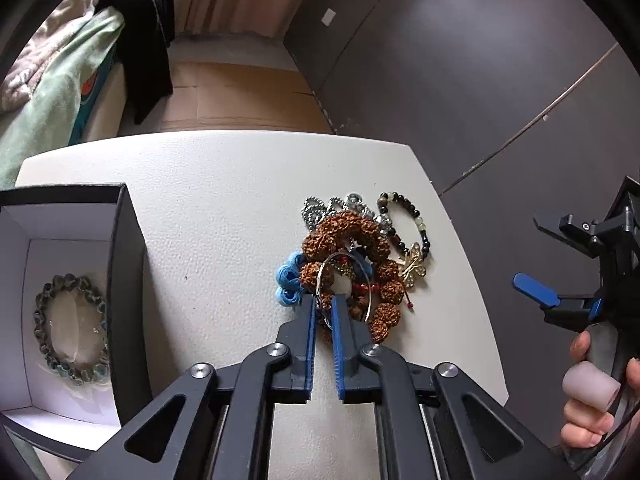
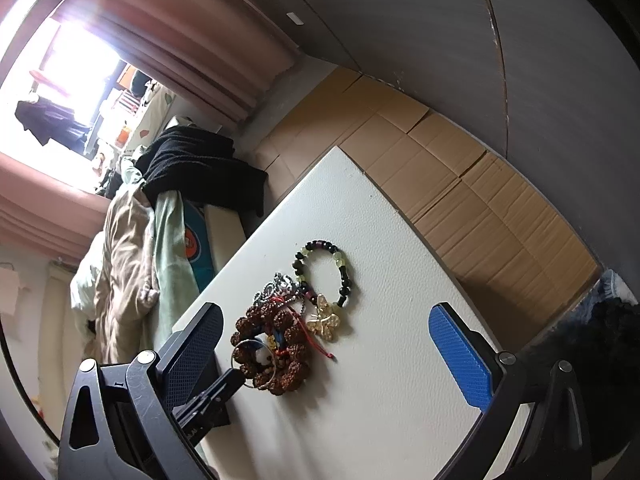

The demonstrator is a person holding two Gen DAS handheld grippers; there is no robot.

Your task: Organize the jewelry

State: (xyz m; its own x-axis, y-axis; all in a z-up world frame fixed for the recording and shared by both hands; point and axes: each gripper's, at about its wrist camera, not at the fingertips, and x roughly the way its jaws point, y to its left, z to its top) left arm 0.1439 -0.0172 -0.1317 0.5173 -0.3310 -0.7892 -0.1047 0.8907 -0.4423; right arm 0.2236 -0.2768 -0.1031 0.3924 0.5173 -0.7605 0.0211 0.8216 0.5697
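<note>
The left gripper (image 1: 323, 308) is reaching into the jewelry pile (image 1: 352, 256) lying on the white bench (image 1: 208, 216), and its fingers (image 1: 308, 320) are pinching shut on the thin silver wire hoop (image 1: 340, 280) at the near edge of that pile. The right gripper (image 2: 324, 356) is hovering above the bench with its fingers spread wide and holding nothing.

The pile is tangling together a brown seed-bead bracelet (image 1: 348, 236), a silver ball chain (image 1: 316, 208), a blue cord (image 1: 289, 280), a gold butterfly charm (image 1: 412, 264) and a dark bead bracelet (image 1: 404, 216). To the left, the open black box (image 1: 120, 240) is already holding one grey bead bracelet (image 1: 72, 328).

The hoop is likely light, stiff and springy, and its smooth wire is probably slippery; a firm pinch across the wire suits it. Because it is lying over the seed beads and the red string (image 1: 402, 300), lifting may be dragging neighbouring pieces along.
</note>
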